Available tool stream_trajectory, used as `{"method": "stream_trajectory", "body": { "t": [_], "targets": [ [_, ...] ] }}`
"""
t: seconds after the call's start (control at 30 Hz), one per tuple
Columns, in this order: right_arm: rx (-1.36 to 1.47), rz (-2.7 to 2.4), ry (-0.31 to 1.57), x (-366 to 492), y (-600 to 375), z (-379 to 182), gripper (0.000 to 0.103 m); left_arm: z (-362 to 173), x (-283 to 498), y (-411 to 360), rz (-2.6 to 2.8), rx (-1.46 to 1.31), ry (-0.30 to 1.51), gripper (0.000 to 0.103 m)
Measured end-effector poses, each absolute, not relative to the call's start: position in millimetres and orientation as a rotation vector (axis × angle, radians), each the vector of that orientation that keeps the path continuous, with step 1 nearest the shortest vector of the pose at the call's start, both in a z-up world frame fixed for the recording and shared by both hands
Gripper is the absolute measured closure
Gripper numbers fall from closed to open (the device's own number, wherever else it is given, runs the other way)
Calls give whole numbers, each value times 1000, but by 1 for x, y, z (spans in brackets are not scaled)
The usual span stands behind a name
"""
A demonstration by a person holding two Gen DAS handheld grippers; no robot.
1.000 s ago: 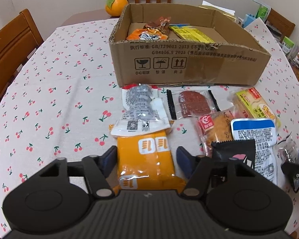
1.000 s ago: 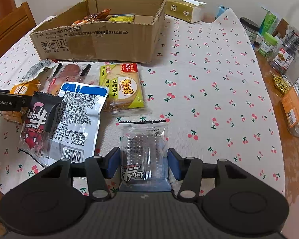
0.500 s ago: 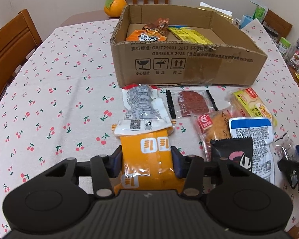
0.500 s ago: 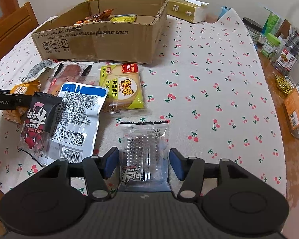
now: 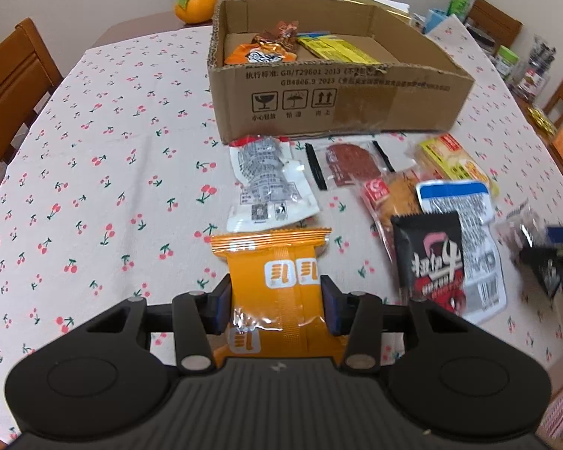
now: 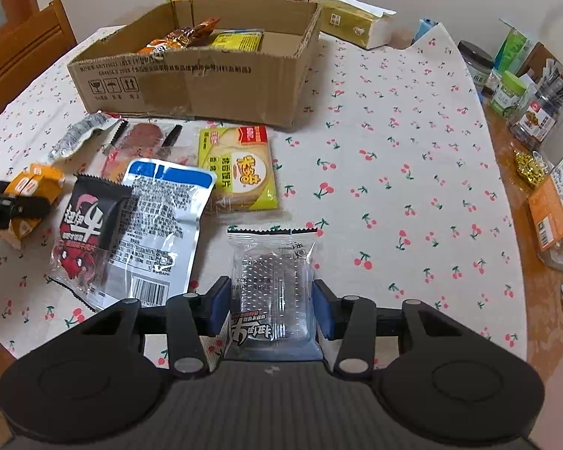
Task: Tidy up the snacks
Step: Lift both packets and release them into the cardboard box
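Gripping an orange packet (image 5: pixel 277 285), the left claw (image 5: pixel 276 305) is closing.

Bottom end of the orange snack pack (image 5: pixel 277 292) disappears under the gripper body. The right gripper (image 5: pixel 551 258) is just a blurry dark smear at the picture's edge. Most of the round biscuit pack (image 5: pixel 390 198) is buried under the black packet (image 5: pixel 429 258), and the jar labels (image 6: pixel 506 90) are too small to read.

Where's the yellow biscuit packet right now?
Right wrist view: yellow biscuit packet lies flat on the tablecloth, just before the cardboard box, right of the blue-topped white pouch.
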State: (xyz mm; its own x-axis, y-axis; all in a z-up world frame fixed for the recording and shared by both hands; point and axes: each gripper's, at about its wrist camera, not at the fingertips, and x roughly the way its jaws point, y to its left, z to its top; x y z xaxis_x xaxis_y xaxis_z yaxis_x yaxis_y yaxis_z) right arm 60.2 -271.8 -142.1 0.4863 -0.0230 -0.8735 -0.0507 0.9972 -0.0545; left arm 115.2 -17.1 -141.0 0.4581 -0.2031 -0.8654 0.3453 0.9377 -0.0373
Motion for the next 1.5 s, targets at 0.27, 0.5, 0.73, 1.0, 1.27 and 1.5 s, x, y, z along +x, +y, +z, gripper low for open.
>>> {"method": "stream_trajectory", "body": {
  "t": [0.27, 0.5, 0.73, 1.0, 1.27, 1.5],
  "targets": [
    [-66, 31, 1051, 64, -275, -118, 52, -116, 109, -5, -411, 180, 1052, 58],
    [-73, 84, 1028, 73, -271, -93, 51, -76, 114, -3, -495, 186, 1014, 58],
    [-84, 140, 980, 92, -267, -70, 51, -35, 143, -22, -567, 229, 907, 58],
    [-88, 177, 914, 120, -267, -51, 51, -16, 208, -55, -600, 228, 834, 58],
    [-117, 191, 887, 145, -268, -41, 51, -28, 268, -79, -577, 202, 832, 58],
    [-122, 194, 882, 160, -271, -39, 51, -47, 280, -73, -503, 118, 824, 14]
  ]
}}
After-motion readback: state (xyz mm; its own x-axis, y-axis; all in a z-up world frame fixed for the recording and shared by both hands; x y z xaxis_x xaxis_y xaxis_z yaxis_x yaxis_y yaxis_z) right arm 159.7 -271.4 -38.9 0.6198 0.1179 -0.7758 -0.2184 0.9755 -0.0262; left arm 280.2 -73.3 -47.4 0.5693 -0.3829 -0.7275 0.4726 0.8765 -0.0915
